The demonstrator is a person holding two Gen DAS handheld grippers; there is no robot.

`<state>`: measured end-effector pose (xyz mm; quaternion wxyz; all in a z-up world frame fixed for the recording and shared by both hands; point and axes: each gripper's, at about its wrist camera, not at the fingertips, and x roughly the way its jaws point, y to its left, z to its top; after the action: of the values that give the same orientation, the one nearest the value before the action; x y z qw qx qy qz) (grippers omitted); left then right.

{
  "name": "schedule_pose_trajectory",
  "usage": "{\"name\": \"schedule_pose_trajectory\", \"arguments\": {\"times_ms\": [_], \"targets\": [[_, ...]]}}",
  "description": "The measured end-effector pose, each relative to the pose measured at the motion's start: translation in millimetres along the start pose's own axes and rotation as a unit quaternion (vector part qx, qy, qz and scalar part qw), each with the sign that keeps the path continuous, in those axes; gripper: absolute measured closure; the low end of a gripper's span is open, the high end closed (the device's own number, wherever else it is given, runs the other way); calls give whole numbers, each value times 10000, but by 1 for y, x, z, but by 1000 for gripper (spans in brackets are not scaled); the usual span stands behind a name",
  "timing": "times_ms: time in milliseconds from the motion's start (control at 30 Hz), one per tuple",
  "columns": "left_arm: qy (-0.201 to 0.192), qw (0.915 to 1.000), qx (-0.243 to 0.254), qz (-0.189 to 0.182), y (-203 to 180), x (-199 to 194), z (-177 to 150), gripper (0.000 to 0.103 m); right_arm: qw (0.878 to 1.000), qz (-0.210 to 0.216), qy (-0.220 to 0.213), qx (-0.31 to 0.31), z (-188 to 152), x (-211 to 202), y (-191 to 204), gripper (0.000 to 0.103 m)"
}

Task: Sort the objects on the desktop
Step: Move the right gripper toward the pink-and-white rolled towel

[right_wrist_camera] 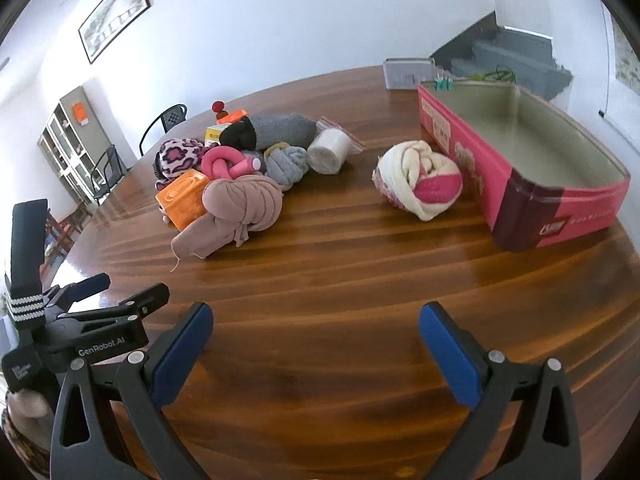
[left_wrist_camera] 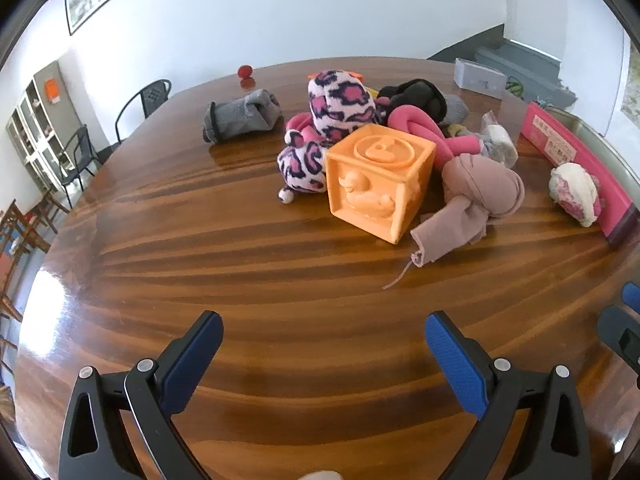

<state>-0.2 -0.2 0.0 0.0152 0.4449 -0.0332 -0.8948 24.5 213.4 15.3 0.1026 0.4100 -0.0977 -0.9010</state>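
Note:
A pile of soft things lies mid-table: an orange duck cube (left_wrist_camera: pixel 378 178) (right_wrist_camera: pixel 185 199), a knotted beige cloth (left_wrist_camera: pixel 476 196) (right_wrist_camera: pixel 240 204), a pink leopard-print plush (left_wrist_camera: pixel 340 108) (right_wrist_camera: pixel 176 156), a pink foam tube (left_wrist_camera: pixel 424 130) (right_wrist_camera: pixel 224 164) and a grey rolled sock (left_wrist_camera: pixel 244 116) (right_wrist_camera: pixel 280 130). A white-and-pink rolled bundle (left_wrist_camera: pixel 576 192) (right_wrist_camera: pixel 420 184) lies beside an open pink box (left_wrist_camera: pixel 576 152) (right_wrist_camera: pixel 552 184). My left gripper (left_wrist_camera: pixel 324 340) is open and empty, short of the cube. My right gripper (right_wrist_camera: pixel 316 332) is open and empty, short of the bundle.
The wooden table (left_wrist_camera: pixel 240 280) (right_wrist_camera: pixel 360 280) has a clear small box (left_wrist_camera: pixel 480 74) (right_wrist_camera: pixel 408 74) and a red ball (left_wrist_camera: pixel 245 71) at its far edge. A white roll in a bag (right_wrist_camera: pixel 330 152) lies by the pile. Chairs (left_wrist_camera: pixel 148 100) stand beyond the far left edge.

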Motion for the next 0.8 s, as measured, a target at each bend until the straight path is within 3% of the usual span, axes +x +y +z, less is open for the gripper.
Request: {"name": "schedule_pose_trajectory", "arguments": {"times_ms": [200,300,500,800], "targets": [[117,9996,-94,-251,14,9,9,0,9996,-142,-3,-241,-2,8,2,0],[196,9991,-128,-354,20,14,15,1,9999,-15,134,6,-1,17,1,0],[-31,9997,-195,-127,8,12,6,1,9992,86,266,273,2,25,-1,0],[151,9995,-241,-159,12,21,9,1,9996,-59,180,197,5,24,-7,0]]}}
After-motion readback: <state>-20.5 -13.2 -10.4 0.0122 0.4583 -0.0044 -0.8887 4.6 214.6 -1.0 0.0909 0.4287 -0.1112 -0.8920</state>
